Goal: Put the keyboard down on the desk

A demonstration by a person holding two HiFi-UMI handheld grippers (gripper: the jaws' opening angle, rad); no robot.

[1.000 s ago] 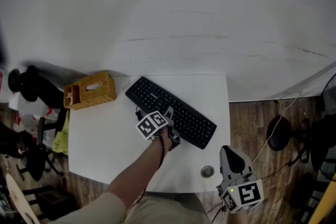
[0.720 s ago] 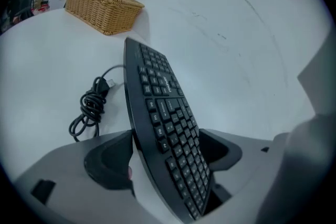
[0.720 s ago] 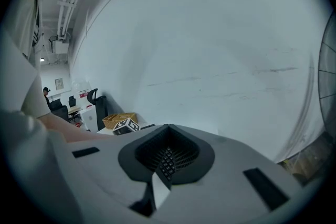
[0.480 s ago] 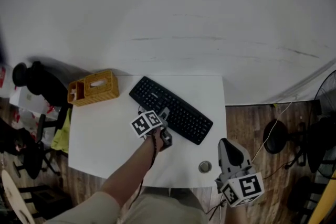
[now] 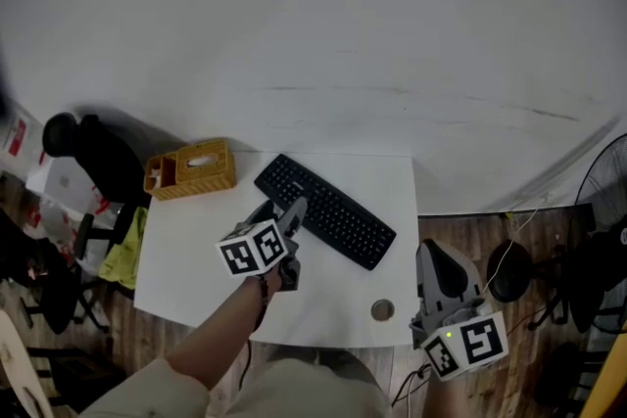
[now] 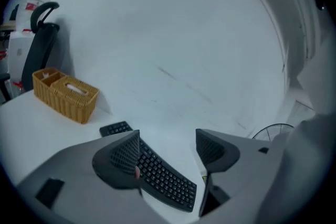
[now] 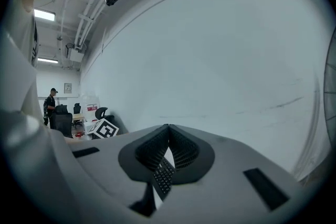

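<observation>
The black keyboard (image 5: 325,209) lies flat on the white desk (image 5: 186,250), running diagonally from the back towards the right. In the left gripper view the keyboard (image 6: 157,176) shows below and beyond the jaws. My left gripper (image 5: 282,222) is raised just left of it and stands open with nothing between its jaws; in its own view the left gripper (image 6: 168,144) has a wide gap. My right gripper (image 5: 443,269) hangs off the desk's front right corner. Its jaws meet in the right gripper view, the right gripper (image 7: 168,129) holding nothing.
A wicker tissue box (image 5: 191,169) stands at the desk's back left corner. A small round metal disc (image 5: 382,310) sits near the front right edge. A black chair (image 5: 93,157) is left of the desk, a fan (image 5: 600,173) and cables to the right.
The left gripper held the keyboard tilted on its edge, then let go, opened and lifted back to the left. The keyboard now rests flat. The right gripper hardly moved.
</observation>
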